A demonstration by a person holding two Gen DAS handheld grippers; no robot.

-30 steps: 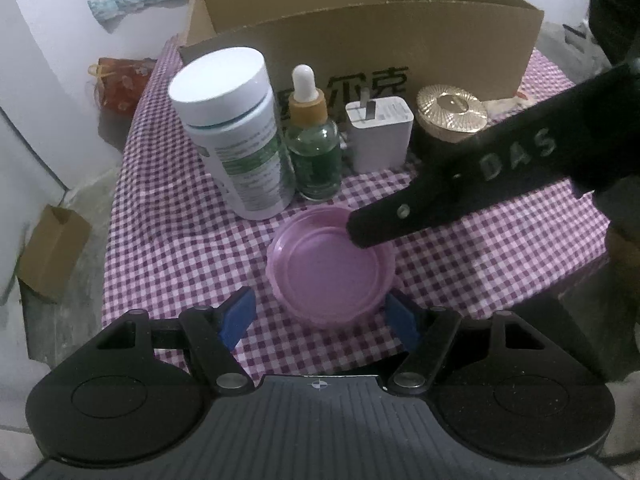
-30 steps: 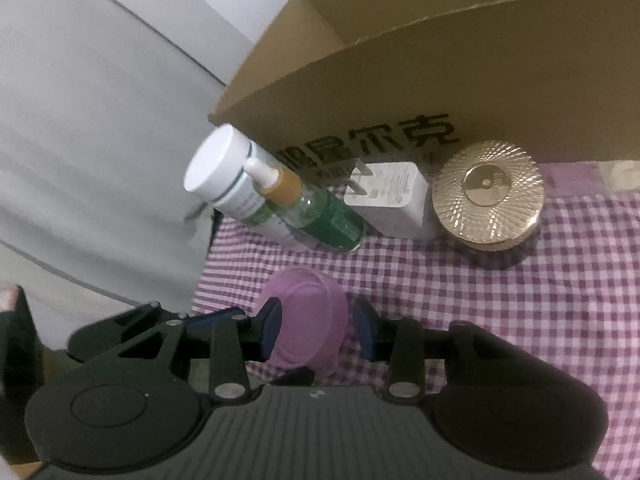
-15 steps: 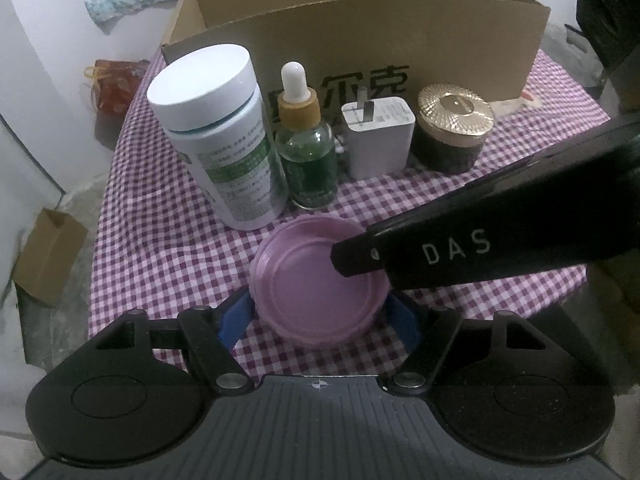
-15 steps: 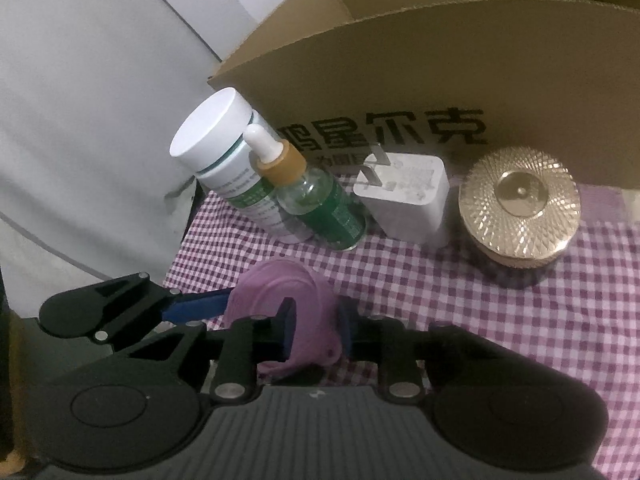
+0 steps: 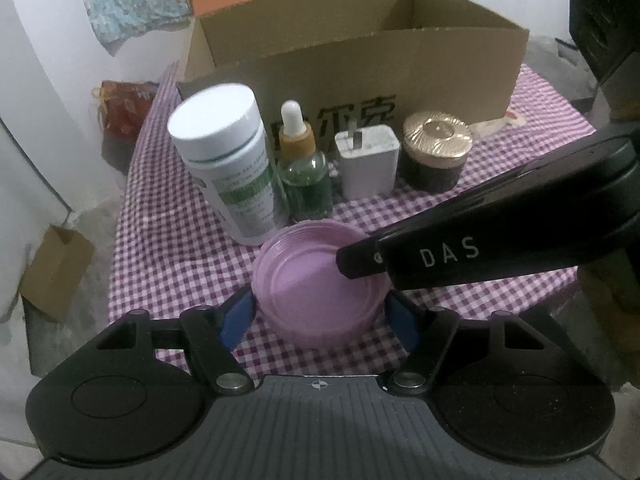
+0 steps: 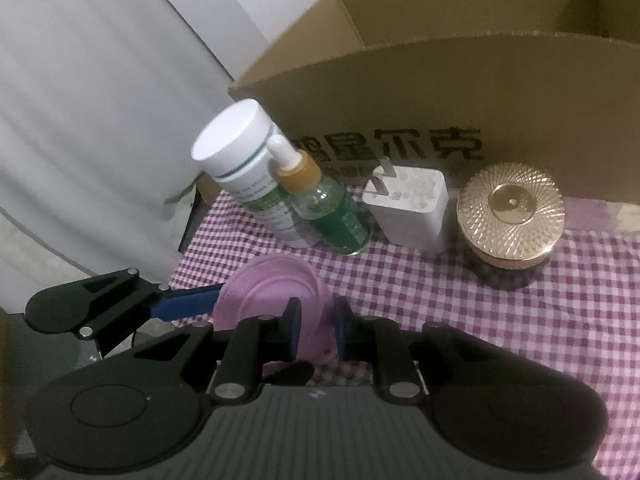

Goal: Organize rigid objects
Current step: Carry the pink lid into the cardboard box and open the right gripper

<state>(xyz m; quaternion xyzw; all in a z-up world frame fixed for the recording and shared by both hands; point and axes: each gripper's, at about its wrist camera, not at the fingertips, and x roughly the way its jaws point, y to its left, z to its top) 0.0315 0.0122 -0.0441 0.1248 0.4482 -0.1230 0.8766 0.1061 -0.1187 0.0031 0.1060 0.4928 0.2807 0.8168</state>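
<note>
Now, lid: pink lid (image 5: 320,280) sits open side up on the checked cloth (image 5: 168,248), before the white bottle (image 5: 228,160).
Left gripper (image 5: 320,316): blue pads flank the lid's sides.
Right gripper (image 6: 316,328): pinching the lid's rim.

The lid (image 5: 320,280) between the blue pads (image 5: 237,314) is lilac. The cloth (image 5: 176,248) under it has purple-white checks.

There were two bottles (image 5: 228,164) (image 5: 305,172), one charger (image 5: 367,162), one gold-lidded jar (image 5: 436,150), one pink lid (image 5: 320,284) and two cardboard boxes (image 5: 360,60) (image 5: 56,276).
</note>
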